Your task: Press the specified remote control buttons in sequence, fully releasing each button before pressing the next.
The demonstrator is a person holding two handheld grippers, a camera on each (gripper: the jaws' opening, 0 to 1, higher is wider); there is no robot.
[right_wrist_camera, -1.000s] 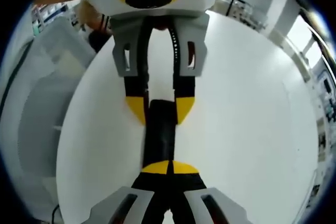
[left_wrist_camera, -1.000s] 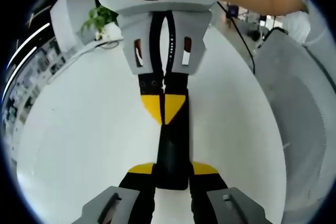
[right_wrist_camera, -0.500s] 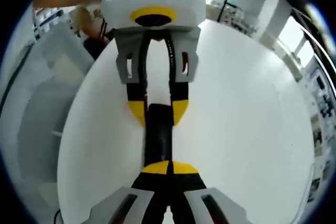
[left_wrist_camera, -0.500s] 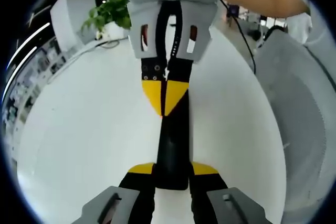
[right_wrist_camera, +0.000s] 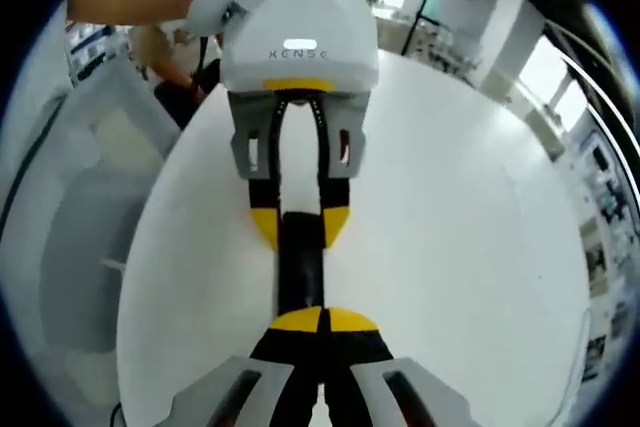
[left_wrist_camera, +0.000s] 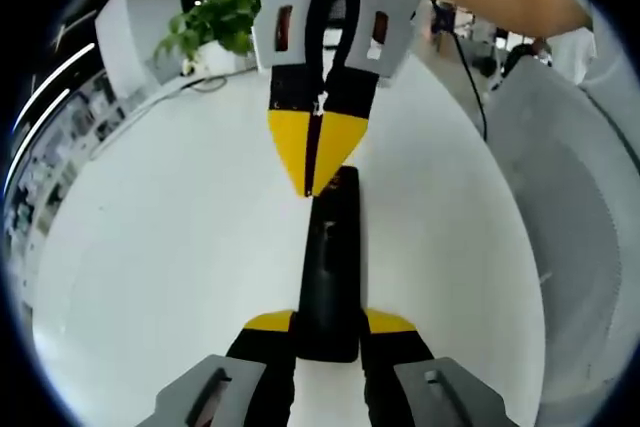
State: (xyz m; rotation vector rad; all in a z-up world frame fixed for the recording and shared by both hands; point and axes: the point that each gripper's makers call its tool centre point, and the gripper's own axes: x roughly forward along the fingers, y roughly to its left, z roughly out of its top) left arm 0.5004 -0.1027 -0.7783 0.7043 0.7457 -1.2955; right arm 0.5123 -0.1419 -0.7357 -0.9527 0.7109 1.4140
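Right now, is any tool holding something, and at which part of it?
Yes. The left tool clamps the black remote control by its sides at one end. The right tool is shut, with its tips at the other end, gripping nothing.

One black remote control (left_wrist_camera: 330,267) is lying on one round white table (left_wrist_camera: 150,257). Two grippers are meeting over it, the left gripper (right_wrist_camera: 298,230) and the right gripper (left_wrist_camera: 312,187). One potted plant (left_wrist_camera: 215,27) is sitting behind.
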